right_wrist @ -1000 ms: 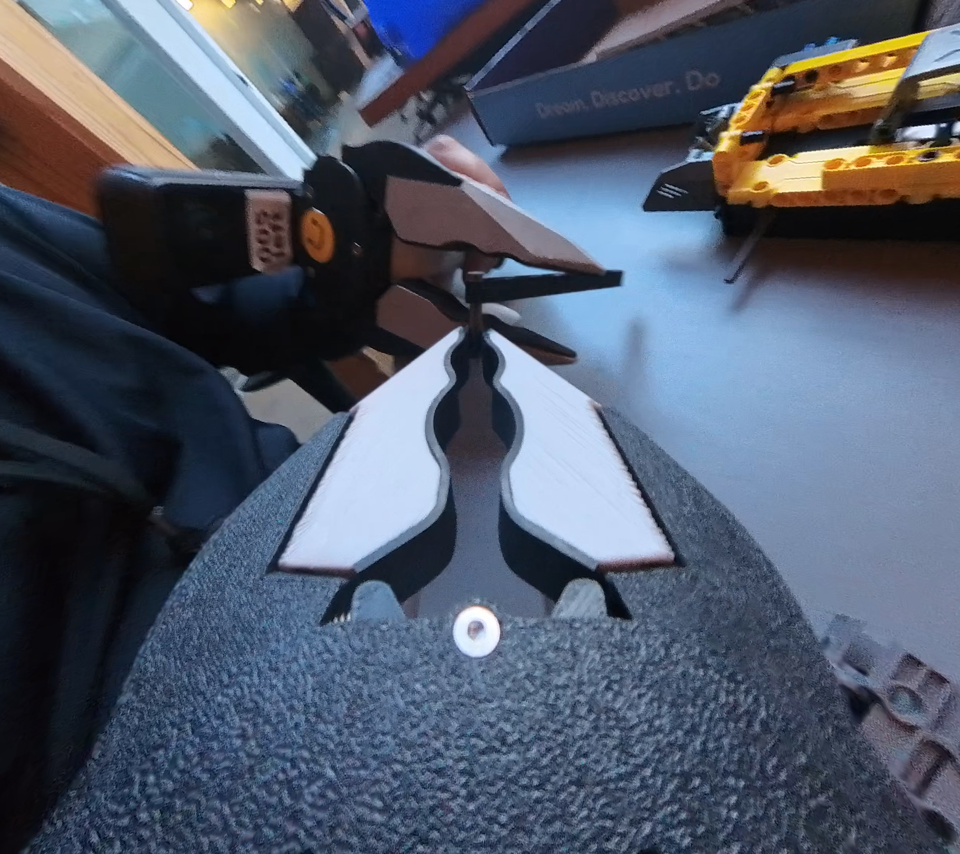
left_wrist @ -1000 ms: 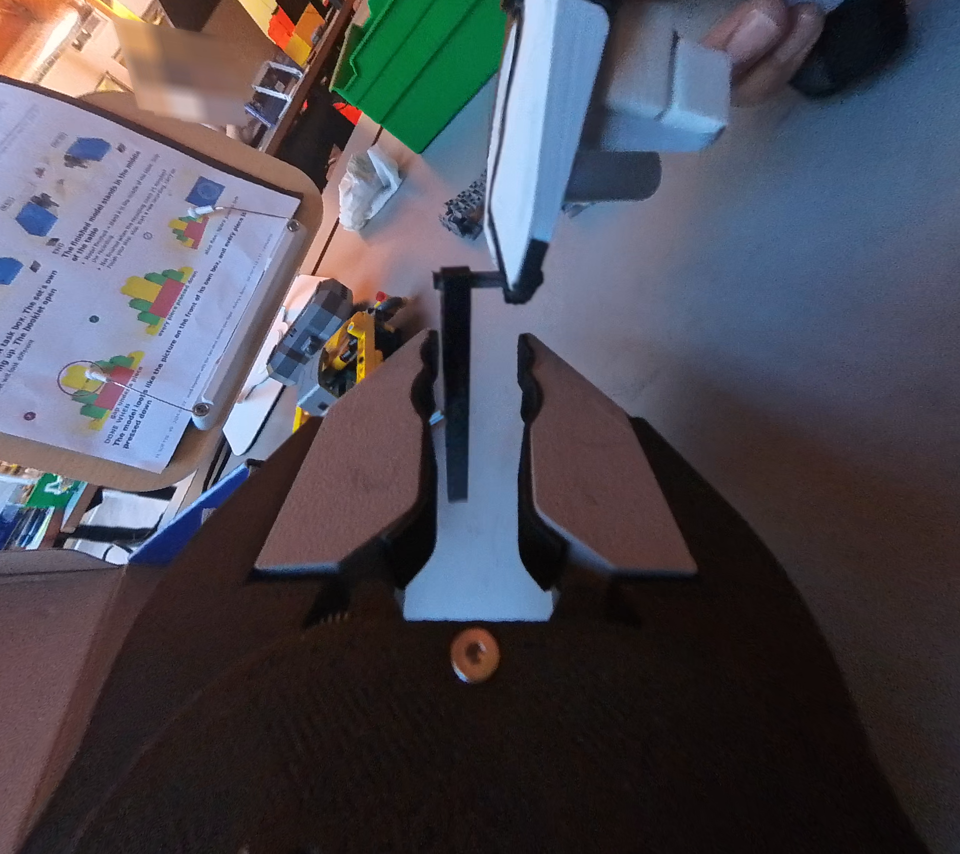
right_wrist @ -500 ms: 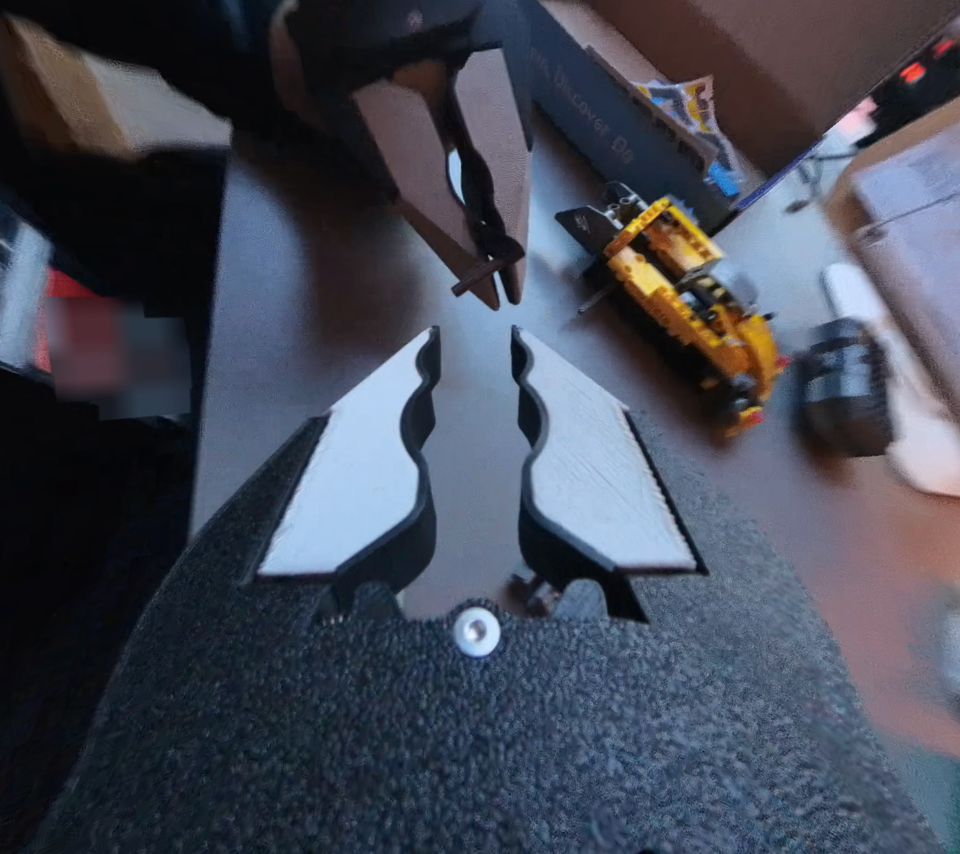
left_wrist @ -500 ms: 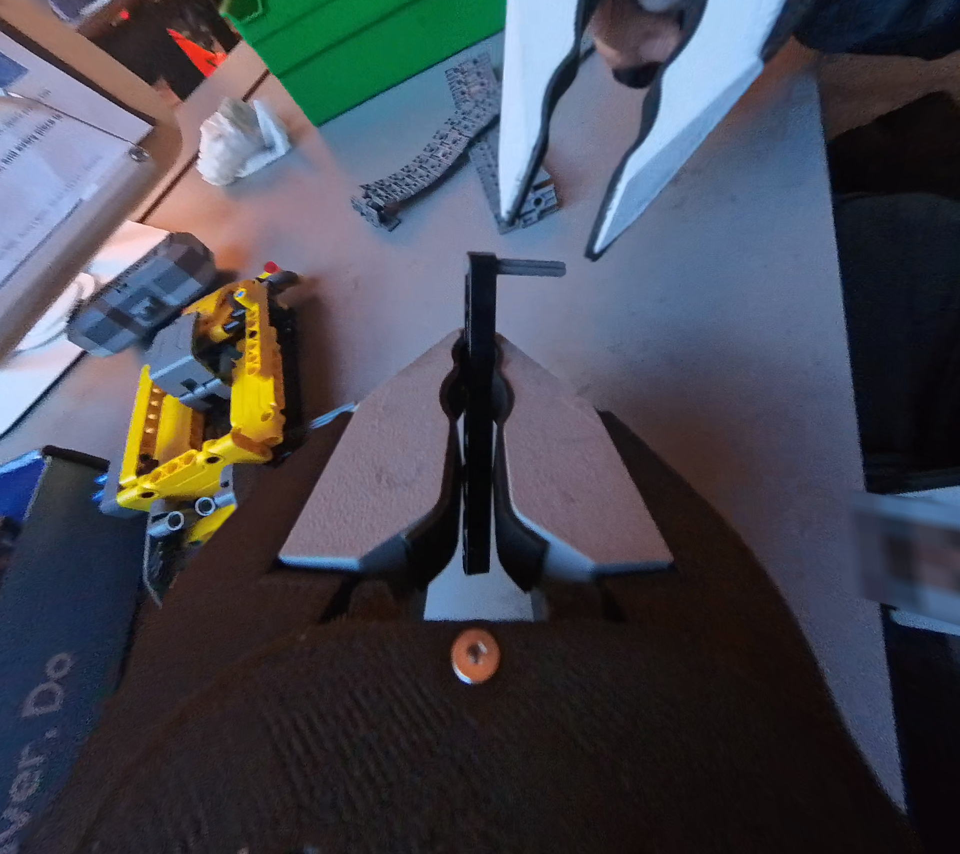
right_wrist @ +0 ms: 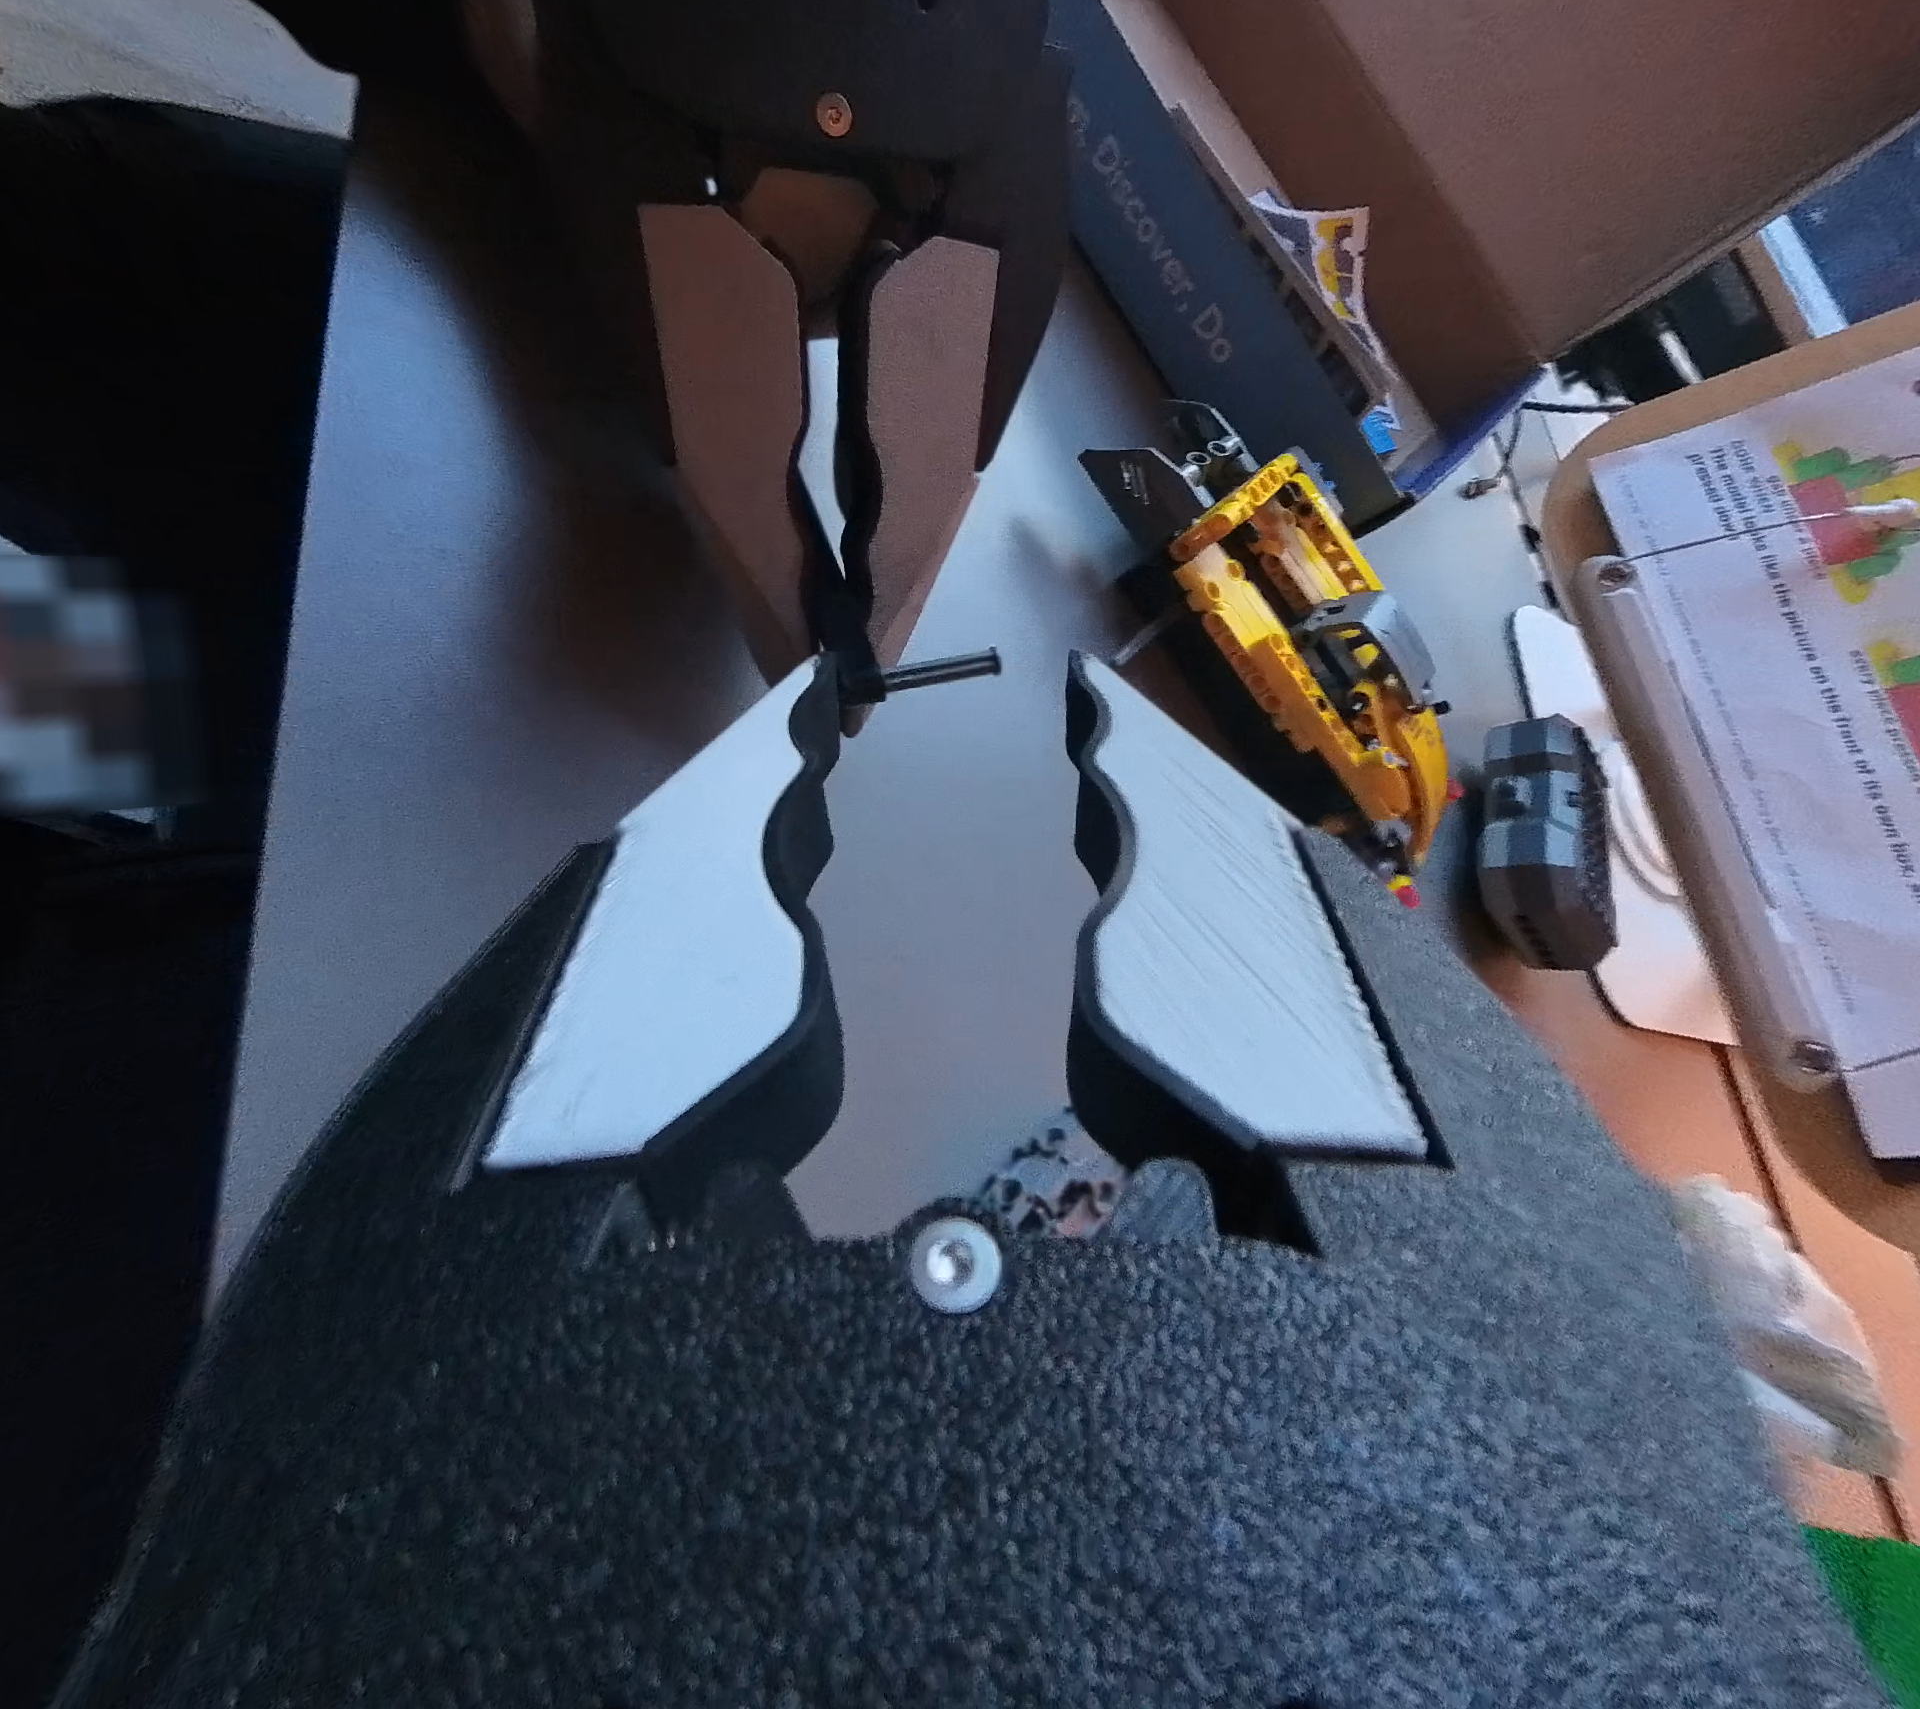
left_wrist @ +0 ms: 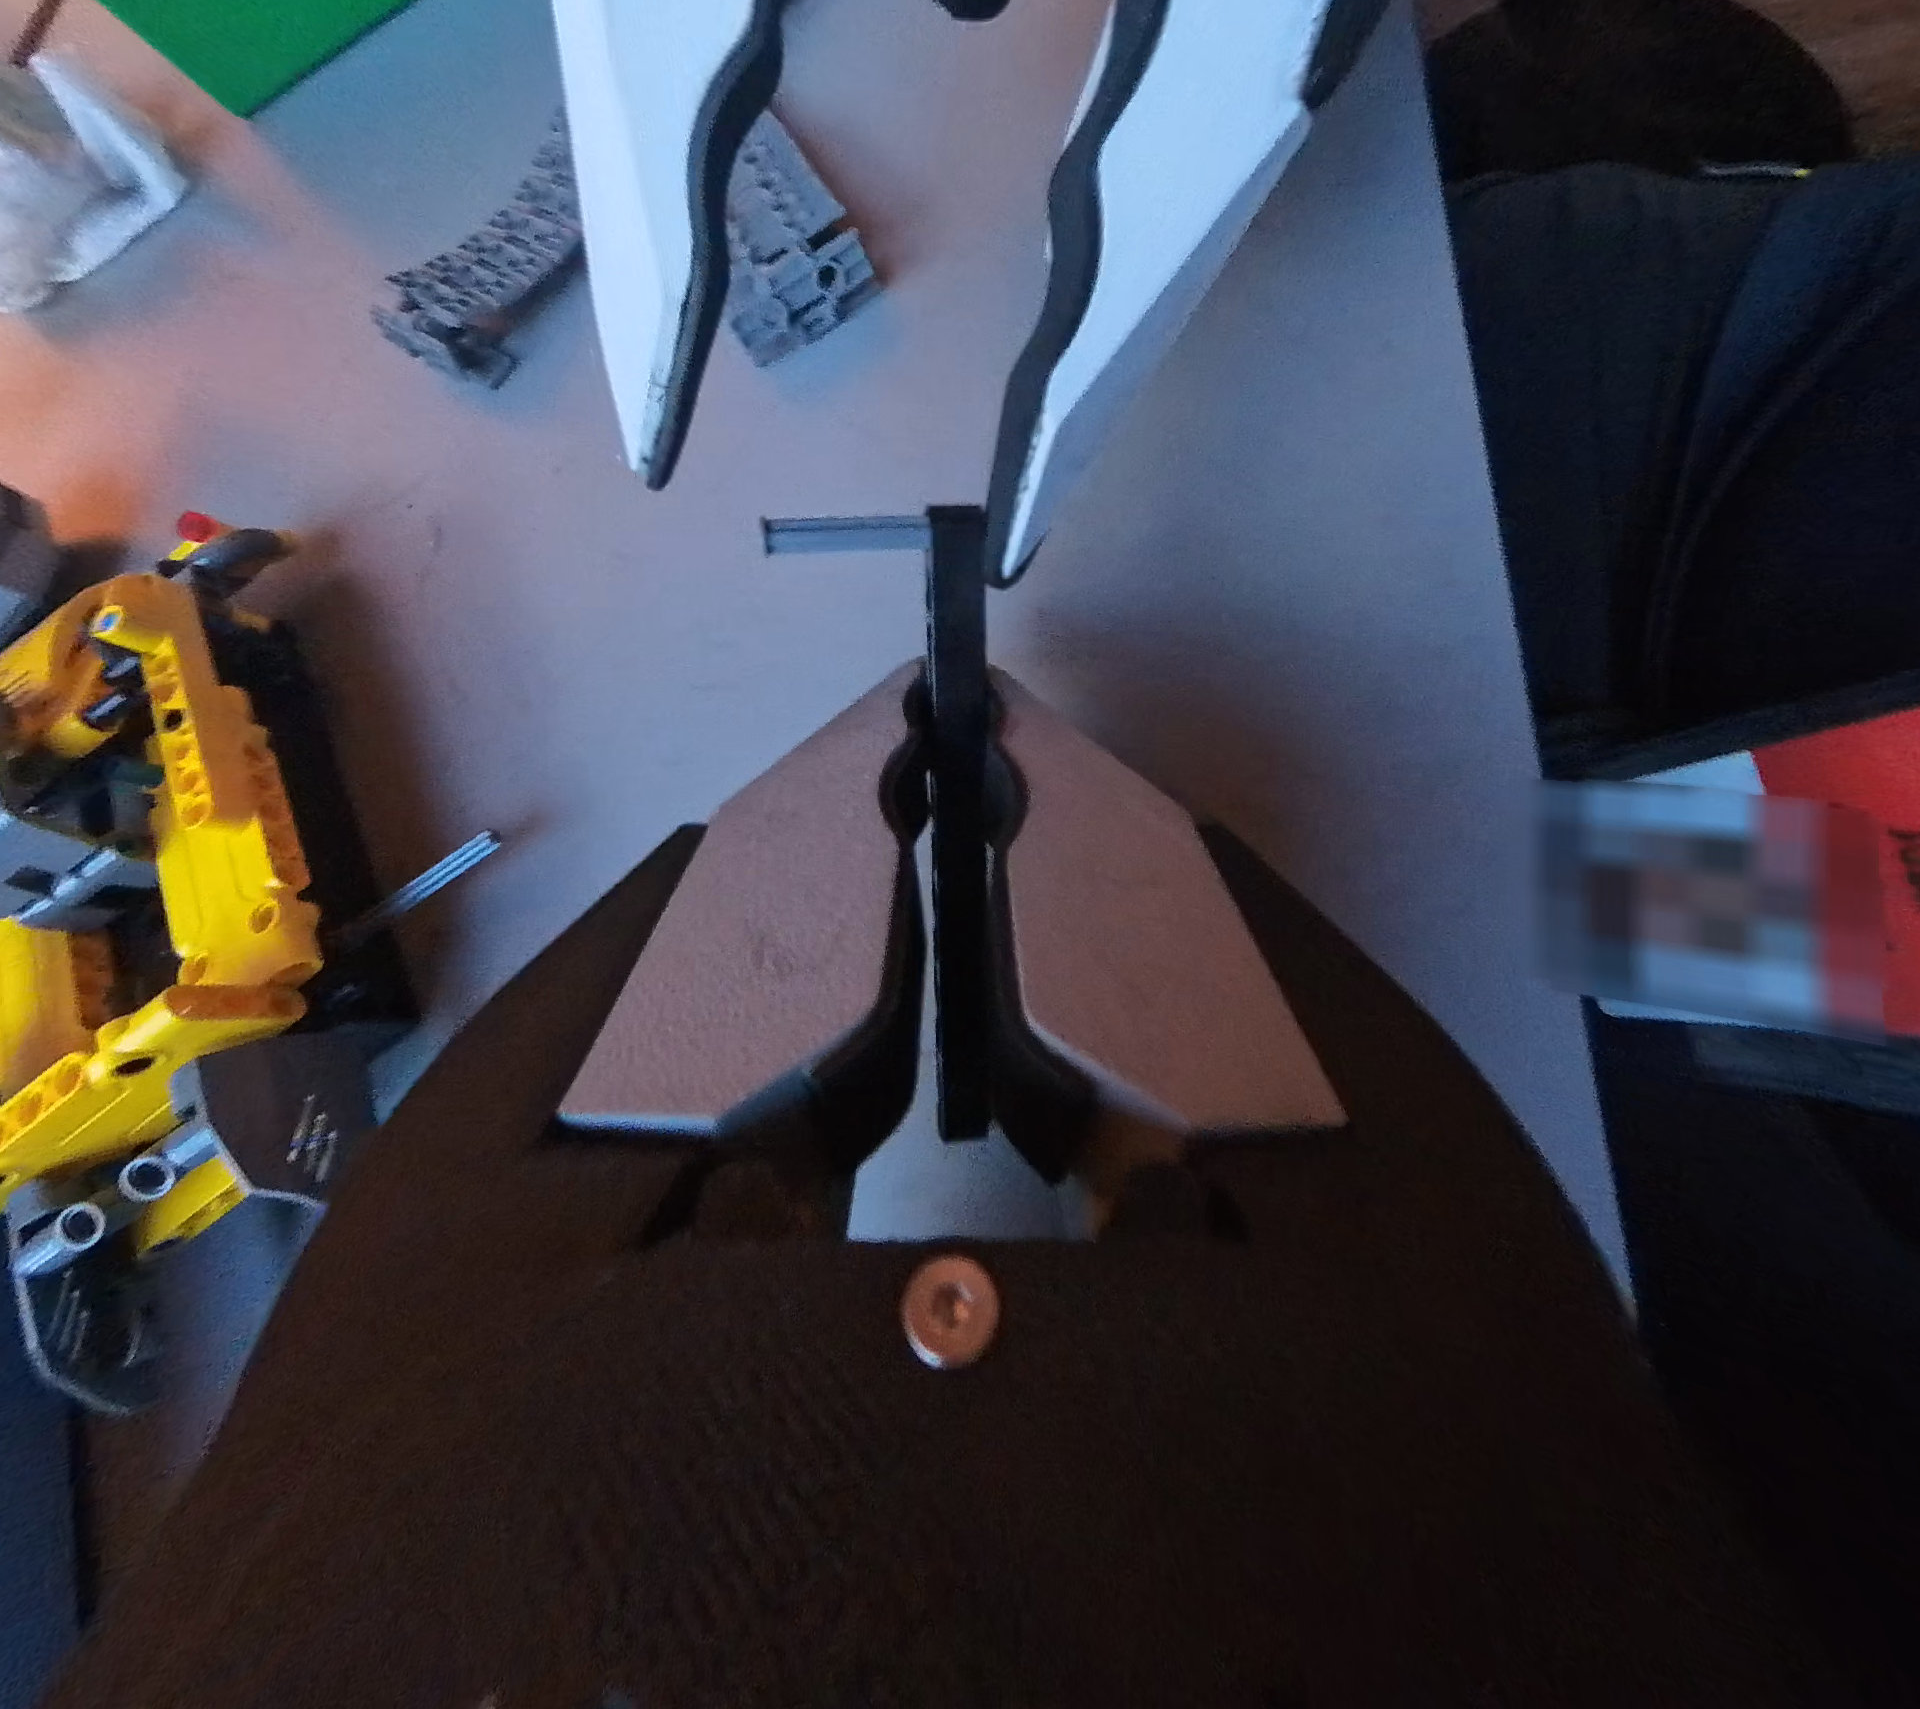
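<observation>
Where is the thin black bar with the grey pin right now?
The thin black bar with the grey pin is clamped upright in the left tongs, centre of the left wrist view, above the grey table. The open right tongs flank its top end.

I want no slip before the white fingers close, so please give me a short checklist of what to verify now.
1. Left gripper shut on black beam: ok.
2. Right gripper open: ok.
3. Grey pin lies between the white fingers: ok in the right wrist view.
4. One white finger apart from the beam: cannot tell, they look very close.
5. Pin fully seated in the beam: cannot tell.
6. Yellow model away from both grippers: ok.
</observation>
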Motion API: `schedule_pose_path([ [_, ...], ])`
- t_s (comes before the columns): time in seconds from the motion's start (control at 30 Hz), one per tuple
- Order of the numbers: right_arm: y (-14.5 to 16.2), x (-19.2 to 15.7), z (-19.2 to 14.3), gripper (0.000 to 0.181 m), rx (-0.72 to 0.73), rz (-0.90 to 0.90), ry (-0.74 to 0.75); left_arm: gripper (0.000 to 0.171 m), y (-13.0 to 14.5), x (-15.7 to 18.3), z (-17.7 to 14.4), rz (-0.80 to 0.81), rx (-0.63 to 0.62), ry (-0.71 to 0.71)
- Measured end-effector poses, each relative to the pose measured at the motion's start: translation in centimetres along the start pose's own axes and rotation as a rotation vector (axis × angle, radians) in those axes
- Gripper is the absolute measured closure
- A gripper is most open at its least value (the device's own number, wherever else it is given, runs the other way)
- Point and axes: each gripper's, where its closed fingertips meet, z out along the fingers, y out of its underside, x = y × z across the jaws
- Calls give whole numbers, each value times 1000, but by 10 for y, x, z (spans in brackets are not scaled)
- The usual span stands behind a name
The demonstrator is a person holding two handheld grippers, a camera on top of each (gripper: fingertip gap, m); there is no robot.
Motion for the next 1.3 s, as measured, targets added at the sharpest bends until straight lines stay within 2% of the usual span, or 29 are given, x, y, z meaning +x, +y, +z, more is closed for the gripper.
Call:
schedule_pose_path([
  [0.07,6,-10,1,145,6,124,-94,168,0,3,0,1,-2,26],
  [0.13,13,-14,2,136,4,234,-163,168,-1,5,-1,15,7,34],
  [0.17,15,-13,0,136,18,226,-159,168,-1,9,-1,28,13,56],
  [0.27,10,-13,-11,137,53,86,-112,168,5,28,-4,-24,-25,232],
  [0.4,5,-23,-15,137,-6,-66,-111,167,6,44,-13,-333,-57,527],
  [0.47,8,-30,-9,140,-69,-179,-99,167,4,50,-19,-425,-48,618],
  [0.6,6,-36,8,143,-106,-356,-64,168,-2,60,-30,-478,-15,741],
  [0.67,-2,-40,14,147,-83,-434,-53,168,-2,62,-31,-467,-15,749],
  [0.77,-8,-42,18,178,-71,-544,-19,168,-3,67,-34,-444,-10,769],
  [0.87,-1,-30,22,180,-106,-502,35,167,-3,58,-31,-468,6,708],
  [0.97,6,-23,23,180,-120,-455,77,168,-3,57,-32,-466,13,712],
  [1.03,25,-5,23,181,-247,-472,178,169,-12,72,-43,-368,63,779],
  [1.13,38,-6,20,181,-243,-377,152,169,-10,63,-33,-412,36,701],
  [1.2,42,10,8,181,-247,-324,218,168,-8,51,-27,-457,38,651],
  [1.3,37,61,-35,181,-214,-219,426,169,-23,31,-32,-374,189,513],
])
